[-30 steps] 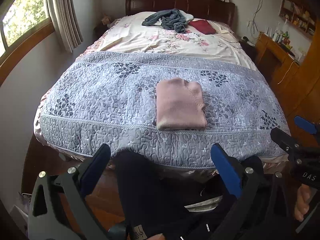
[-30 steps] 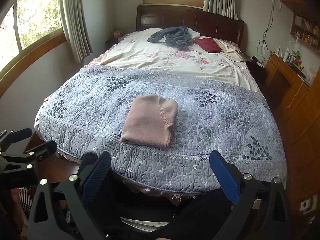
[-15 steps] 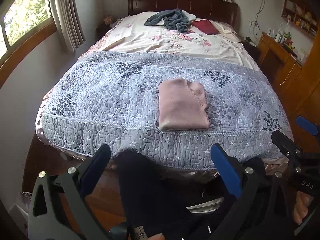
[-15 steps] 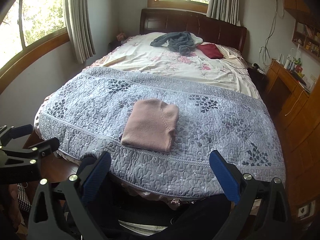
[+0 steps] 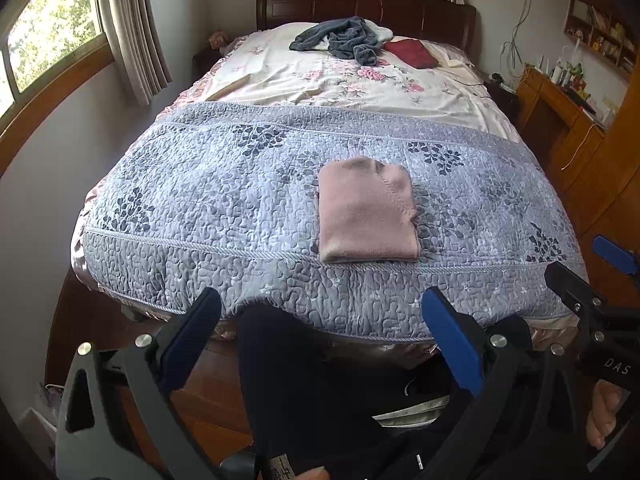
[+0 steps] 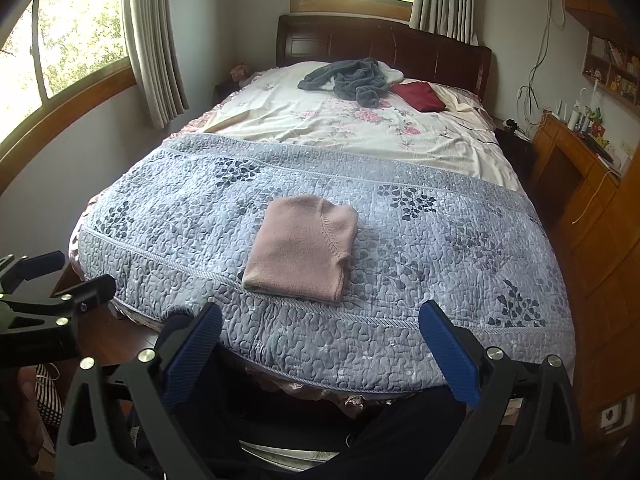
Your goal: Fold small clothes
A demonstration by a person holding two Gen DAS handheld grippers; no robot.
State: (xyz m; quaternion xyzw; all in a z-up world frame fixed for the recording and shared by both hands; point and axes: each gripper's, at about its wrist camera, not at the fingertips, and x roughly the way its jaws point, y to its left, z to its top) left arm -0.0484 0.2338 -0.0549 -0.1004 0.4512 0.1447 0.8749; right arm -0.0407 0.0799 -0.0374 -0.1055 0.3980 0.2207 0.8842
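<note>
A pink garment [image 5: 366, 212] [image 6: 302, 248], folded into a neat rectangle, lies flat on the grey-blue quilt [image 5: 208, 200] [image 6: 440, 240] near the foot of the bed. My left gripper [image 5: 320, 340] is open and empty, held back from the bed's foot edge, above the person's dark-trousered legs [image 5: 288, 380]. My right gripper [image 6: 320, 344] is likewise open and empty, off the foot edge. Each gripper shows at the side of the other's view: the right gripper [image 5: 592, 276], the left gripper [image 6: 60, 280]. Neither touches the garment.
A grey garment [image 5: 344, 40] [image 6: 352, 78] and a dark red item [image 5: 412, 53] [image 6: 418, 97] lie at the head of the bed on the floral sheet. Wooden furniture [image 5: 560, 120] lines the right wall; curtained windows [image 6: 64, 48] run along the left wall and behind the headboard.
Both cameras have tilted or drawn back a little, so the bed and folded garment sit lower in view. The garment has not moved and both grippers stay open.
</note>
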